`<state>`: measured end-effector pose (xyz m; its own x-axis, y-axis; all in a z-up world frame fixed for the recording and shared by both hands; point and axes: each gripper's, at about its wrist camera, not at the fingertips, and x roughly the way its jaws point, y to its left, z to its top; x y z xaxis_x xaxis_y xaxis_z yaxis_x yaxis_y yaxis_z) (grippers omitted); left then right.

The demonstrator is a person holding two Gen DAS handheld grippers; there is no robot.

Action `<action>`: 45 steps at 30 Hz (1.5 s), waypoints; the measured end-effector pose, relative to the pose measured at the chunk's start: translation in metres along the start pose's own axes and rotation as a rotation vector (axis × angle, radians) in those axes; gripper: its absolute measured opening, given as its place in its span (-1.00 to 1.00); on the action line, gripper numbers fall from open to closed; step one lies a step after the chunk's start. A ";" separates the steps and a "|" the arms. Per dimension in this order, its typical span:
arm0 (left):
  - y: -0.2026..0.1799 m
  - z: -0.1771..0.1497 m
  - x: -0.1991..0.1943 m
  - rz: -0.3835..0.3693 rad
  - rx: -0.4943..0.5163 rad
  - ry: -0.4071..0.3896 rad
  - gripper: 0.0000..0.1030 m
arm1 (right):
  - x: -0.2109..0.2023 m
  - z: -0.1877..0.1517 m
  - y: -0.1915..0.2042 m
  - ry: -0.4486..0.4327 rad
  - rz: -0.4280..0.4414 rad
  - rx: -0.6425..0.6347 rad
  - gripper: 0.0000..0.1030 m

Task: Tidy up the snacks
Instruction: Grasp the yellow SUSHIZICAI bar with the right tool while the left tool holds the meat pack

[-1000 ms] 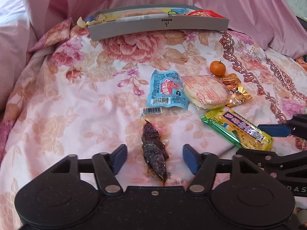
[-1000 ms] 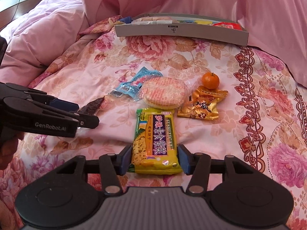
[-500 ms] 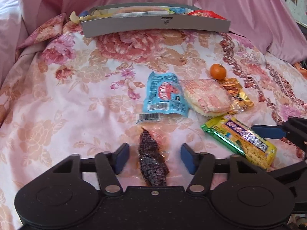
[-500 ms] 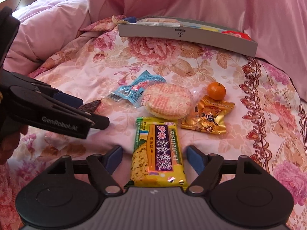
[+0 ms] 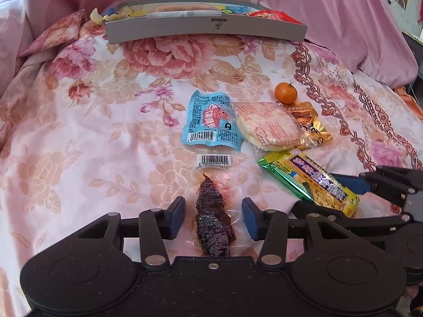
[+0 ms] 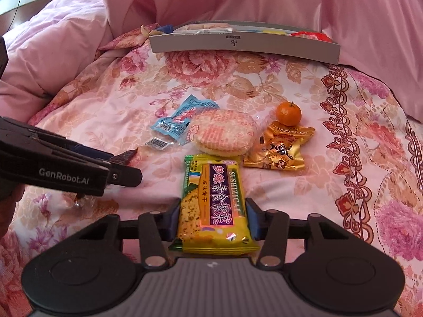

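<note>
Left gripper (image 5: 212, 215): jaws closing around the dark snack (image 5: 213, 227); the blue pads stand either side of it with a gap showing on both sides, so nothing is pinched yet.
Dark snack: a clear pouch of dark dried meat, lying flat on the bedspread (image 5: 79, 132). Its long axis runs straight away from the gripper, in line with the fingers, so the pads meet its narrow width.
Right gripper (image 6: 213, 218): jaws closing on the biscuit pack (image 6: 212, 203). The pads sit against its two long edges, and I judge it to be gripped or all but gripped.
Biscuit pack: yellow and green, long axis also pointing away along the fingers, near end under the gripper body. It rests on the bedspread, not lifted.
Nearer hand: each gripper is already over its own snack, the left on the dark one, the right on the biscuit pack. The two tools are close side by side.
Loose snacks beyond: blue packet (image 5: 210, 121), round rice cracker (image 5: 267, 126) touching it, gold packet (image 6: 280, 148) partly under the cracker, and a mandarin (image 6: 288, 113) at the gold packet's far edge.
Box (image 5: 206, 29): a shallow grey box at the far end of the bed, well apart from both grippers. It already holds several wrapped snacks: a pale flat pack, something blue and yellow, a red wrapper at its right end.
Likely move: lift both snacks and carry them forward to the box.
</note>
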<state>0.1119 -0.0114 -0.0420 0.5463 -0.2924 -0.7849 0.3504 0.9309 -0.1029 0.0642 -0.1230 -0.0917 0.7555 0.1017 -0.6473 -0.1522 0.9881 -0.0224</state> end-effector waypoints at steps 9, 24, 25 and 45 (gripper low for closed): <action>-0.002 -0.001 0.002 0.008 0.020 0.001 -0.03 | 0.002 -0.003 0.002 -0.019 -0.013 0.000 0.07; -0.020 -0.008 -0.016 -0.081 0.003 -0.016 -0.08 | -0.019 -0.010 0.011 -0.026 -0.101 -0.115 0.01; -0.022 -0.009 -0.017 -0.086 0.006 -0.018 -0.08 | -0.020 -0.012 0.011 -0.023 -0.103 -0.128 0.01; -0.024 -0.013 -0.025 -0.177 -0.074 -0.064 -0.08 | -0.044 -0.012 -0.001 -0.124 -0.231 -0.215 0.01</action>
<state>0.0795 -0.0234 -0.0278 0.5289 -0.4641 -0.7106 0.3893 0.8766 -0.2827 0.0237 -0.1299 -0.0728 0.8553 -0.0958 -0.5093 -0.0888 0.9411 -0.3263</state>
